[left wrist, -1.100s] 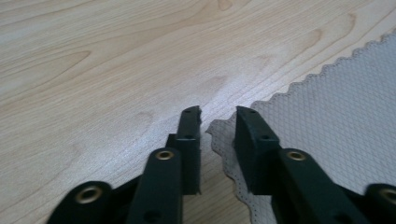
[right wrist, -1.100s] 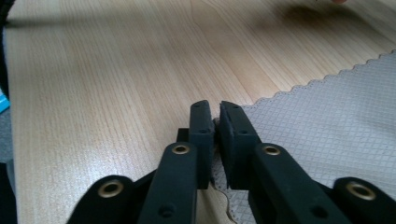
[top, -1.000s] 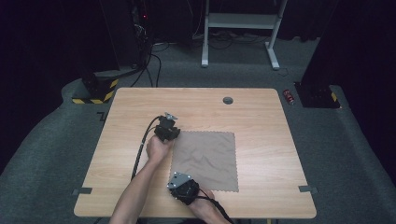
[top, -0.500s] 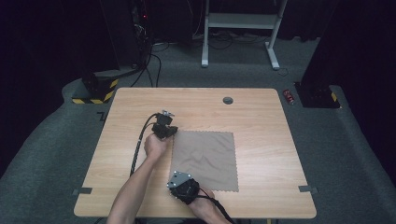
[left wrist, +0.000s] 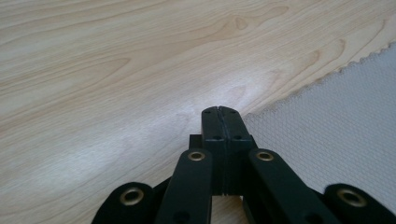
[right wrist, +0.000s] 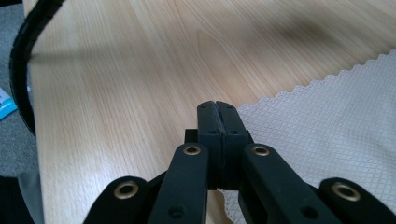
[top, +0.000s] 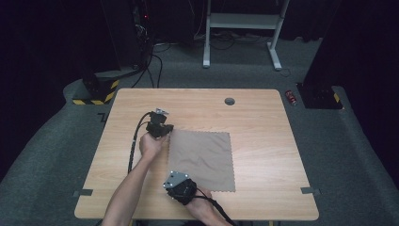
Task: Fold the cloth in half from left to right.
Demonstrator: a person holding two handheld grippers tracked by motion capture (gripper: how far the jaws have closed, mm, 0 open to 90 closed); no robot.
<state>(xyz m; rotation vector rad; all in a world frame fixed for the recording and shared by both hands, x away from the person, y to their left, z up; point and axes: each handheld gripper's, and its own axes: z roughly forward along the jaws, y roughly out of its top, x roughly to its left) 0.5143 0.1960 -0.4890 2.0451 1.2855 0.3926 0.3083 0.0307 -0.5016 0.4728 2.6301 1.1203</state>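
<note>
A grey-brown cloth [top: 202, 157] with zigzag edges lies flat on the wooden table [top: 263, 122]. My left gripper [top: 166, 130] sits at the cloth's far left corner. In the left gripper view its jaws [left wrist: 219, 112] are pressed together, and the cloth [left wrist: 336, 130] runs in to their tips from the right. At the near left corner is my right gripper [top: 171, 184]. In the right gripper view it [right wrist: 217, 107] is shut too, with the cloth [right wrist: 336, 121] passing under the tips.
A small round dark grommet [top: 229, 100] is set into the table near its far edge. The left gripper's black cable [top: 134, 146] loops over the table's left part. Tape tabs mark the near corners [top: 308, 190]. Grey carpet surrounds the table.
My left hand and gripper have shifted a little to the left at the cloth's far corner. The right hand has stayed in place.
</note>
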